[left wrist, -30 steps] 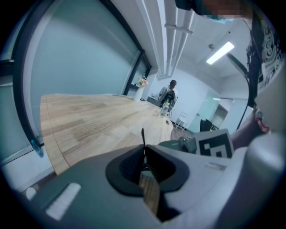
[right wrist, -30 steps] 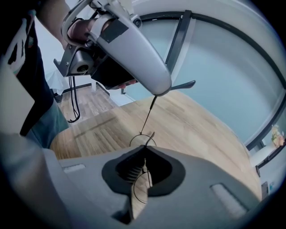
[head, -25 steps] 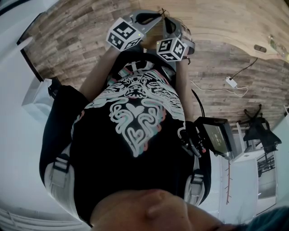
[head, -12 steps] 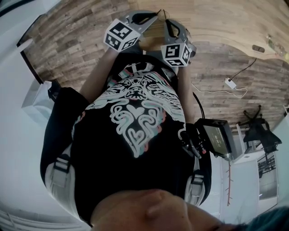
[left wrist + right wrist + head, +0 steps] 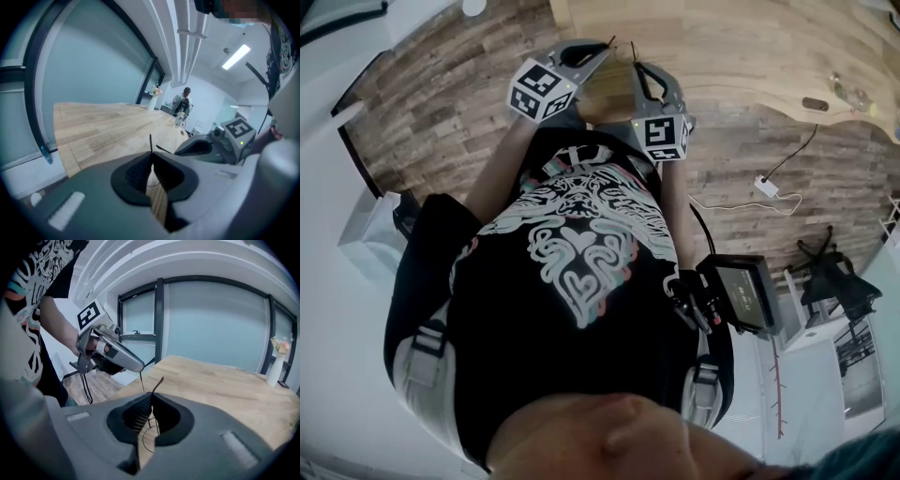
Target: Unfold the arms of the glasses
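The glasses are thin black wire ones, held in the air between my two grippers over the near edge of the wooden table [image 5: 741,47]. My left gripper [image 5: 151,154] is shut, and a thin black arm tip [image 5: 150,142] sticks out past its closed jaws. My right gripper [image 5: 151,397] is shut too, with another black arm [image 5: 158,383] poking out and a round wire rim [image 5: 147,434] showing in the gap below. In the head view the left gripper [image 5: 605,47] and right gripper [image 5: 635,66] meet tip to tip. Most of the frame is hidden.
A flower vase [image 5: 276,362] stands on the table's far end, bottles [image 5: 179,119] further along, and small items [image 5: 816,103] near its curved edge. A white adapter with cable [image 5: 764,183] lies on the plank floor. A person [image 5: 183,101] stands far off.
Both grippers have shifted a little left and further out over the table edge, staying tip to tip. More of the tabletop shows in the head view now.
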Demonstrator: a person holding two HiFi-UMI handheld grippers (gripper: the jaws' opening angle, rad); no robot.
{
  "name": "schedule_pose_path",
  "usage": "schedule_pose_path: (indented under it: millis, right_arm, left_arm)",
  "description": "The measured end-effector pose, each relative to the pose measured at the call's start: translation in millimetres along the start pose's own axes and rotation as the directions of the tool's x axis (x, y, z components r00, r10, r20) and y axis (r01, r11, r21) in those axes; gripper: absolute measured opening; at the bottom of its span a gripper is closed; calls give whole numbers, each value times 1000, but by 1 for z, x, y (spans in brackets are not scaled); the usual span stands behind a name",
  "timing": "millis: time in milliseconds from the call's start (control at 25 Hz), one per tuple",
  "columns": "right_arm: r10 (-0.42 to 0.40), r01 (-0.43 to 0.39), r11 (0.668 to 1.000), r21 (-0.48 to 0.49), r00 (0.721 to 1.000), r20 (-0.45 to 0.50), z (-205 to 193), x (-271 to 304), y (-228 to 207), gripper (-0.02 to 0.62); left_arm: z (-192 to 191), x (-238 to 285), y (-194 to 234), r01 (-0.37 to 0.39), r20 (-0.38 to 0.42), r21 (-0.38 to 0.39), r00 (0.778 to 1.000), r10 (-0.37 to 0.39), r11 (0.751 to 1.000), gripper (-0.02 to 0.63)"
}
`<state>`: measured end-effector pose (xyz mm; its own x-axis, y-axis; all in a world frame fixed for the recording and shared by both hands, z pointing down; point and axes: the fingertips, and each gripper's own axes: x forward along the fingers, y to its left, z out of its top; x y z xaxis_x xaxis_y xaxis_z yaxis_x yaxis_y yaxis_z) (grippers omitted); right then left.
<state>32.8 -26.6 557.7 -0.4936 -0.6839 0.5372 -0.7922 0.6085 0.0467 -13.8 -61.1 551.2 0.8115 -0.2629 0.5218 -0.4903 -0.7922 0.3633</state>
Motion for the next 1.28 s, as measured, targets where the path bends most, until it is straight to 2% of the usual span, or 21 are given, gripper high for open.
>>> schedule_pose_path:
  millis: [320,640,840,1280]
  right_arm:
    - [-32,22,998,66,987,159,57,-61,11,8]
    - [-42,22,996,88,971,237,67,-78,-1,8]
    - [-15,-39,986,163,949,315,81,-96,-2,8]
    - [29,-103,979,173,923,383,94,-121,5,8]
  left_arm:
    - [26,-43,-25,-26,68,10,997,26,1000,2]
    - [34,-43,-20,-45,97,15,994,44,999,3]
    - [42,-50,-24,-51,124,14,991,49,999,3]
    - [52,-62,-31,-58,155,13,986,55,998,6]
